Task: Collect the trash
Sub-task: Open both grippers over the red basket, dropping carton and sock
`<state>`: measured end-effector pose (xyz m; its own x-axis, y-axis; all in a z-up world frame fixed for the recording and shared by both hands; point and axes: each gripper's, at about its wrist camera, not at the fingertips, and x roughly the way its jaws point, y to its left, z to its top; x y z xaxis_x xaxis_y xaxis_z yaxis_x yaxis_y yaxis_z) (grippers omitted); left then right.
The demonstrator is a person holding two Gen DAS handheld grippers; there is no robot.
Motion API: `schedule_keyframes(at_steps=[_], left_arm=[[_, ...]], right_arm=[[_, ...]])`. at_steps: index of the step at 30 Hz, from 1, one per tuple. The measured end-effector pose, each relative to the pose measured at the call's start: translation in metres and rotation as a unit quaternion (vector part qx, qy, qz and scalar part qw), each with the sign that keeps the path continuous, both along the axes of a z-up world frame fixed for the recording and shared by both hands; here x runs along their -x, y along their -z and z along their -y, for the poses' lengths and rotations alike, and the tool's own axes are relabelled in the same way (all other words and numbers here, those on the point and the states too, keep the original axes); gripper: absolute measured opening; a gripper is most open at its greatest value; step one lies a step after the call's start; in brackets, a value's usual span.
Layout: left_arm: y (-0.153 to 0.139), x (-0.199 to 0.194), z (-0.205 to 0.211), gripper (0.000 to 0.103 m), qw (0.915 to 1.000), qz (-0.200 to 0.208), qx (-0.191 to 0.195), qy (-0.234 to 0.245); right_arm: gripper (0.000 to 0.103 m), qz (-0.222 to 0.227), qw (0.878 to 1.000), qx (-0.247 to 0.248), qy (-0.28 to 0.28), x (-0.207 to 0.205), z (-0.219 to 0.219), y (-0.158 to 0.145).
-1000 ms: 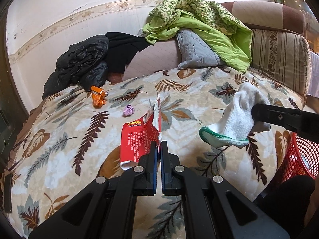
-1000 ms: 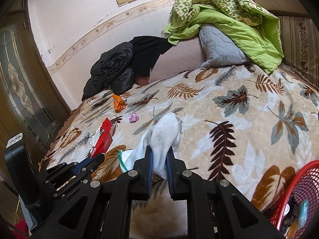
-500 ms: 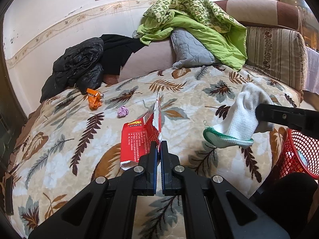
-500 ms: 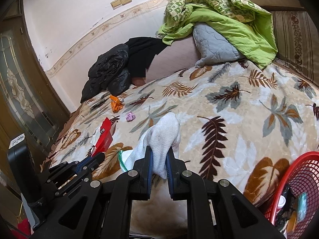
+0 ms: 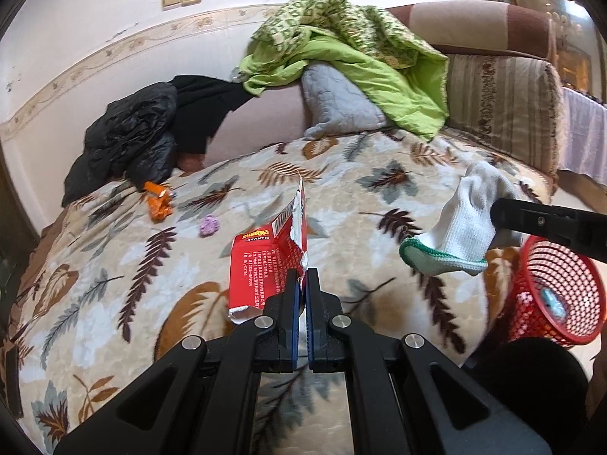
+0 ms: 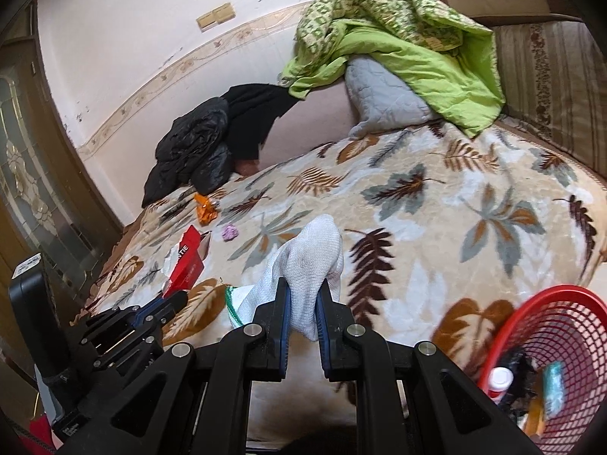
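My left gripper (image 5: pixel 302 276) is shut on the torn edge of a red carton (image 5: pixel 265 261), held above the leaf-patterned blanket (image 5: pixel 114 265). The same carton (image 6: pixel 187 261) shows at the left of the right wrist view, above the left gripper (image 6: pixel 178 297). My right gripper (image 6: pixel 303 288) is shut on a white knit glove (image 6: pixel 311 258) with a green cuff. That glove (image 5: pixel 466 223) hangs from the right gripper's finger (image 5: pixel 531 220) in the left wrist view. A red mesh basket (image 5: pixel 557 288) stands on the floor at the right, also low in the right wrist view as the basket (image 6: pixel 550 326).
An orange wrapper (image 5: pixel 157 201) and a small purple wad (image 5: pixel 210 224) lie on the blanket further back. Black jackets (image 5: pixel 129 140), a grey pillow (image 5: pixel 337 106) and a green quilt (image 5: pixel 353 57) pile against the wall. The basket holds several items (image 6: pixel 531 383).
Both grippers have shifted right with their loads, so the red basket has come further into both views. Carton and glove stay gripped as before.
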<state>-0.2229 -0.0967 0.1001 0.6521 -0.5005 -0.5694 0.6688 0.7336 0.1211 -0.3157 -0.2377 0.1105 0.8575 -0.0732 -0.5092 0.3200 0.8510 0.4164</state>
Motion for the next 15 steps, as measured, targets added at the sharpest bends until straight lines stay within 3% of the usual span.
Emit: schedule_keyframes(at_steps=[8, 12, 15], left_arm=[[-0.022, 0.044, 0.047, 0.003, 0.9920, -0.022, 0.020, 0.123], [-0.030, 0.070, 0.080, 0.003, 0.9792, -0.055, 0.026, 0.194], [-0.031, 0.087, 0.111, 0.003, 0.9639, -0.095, 0.028, 0.247]], right_arm=[[0.013, -0.011, 0.995, 0.000, 0.094, 0.068, 0.053, -0.001], [0.014, -0.028, 0.988, -0.008, 0.152, 0.107, 0.086, 0.007], [0.014, -0.039, 0.981, -0.016, 0.188, 0.134, 0.105, 0.013]])
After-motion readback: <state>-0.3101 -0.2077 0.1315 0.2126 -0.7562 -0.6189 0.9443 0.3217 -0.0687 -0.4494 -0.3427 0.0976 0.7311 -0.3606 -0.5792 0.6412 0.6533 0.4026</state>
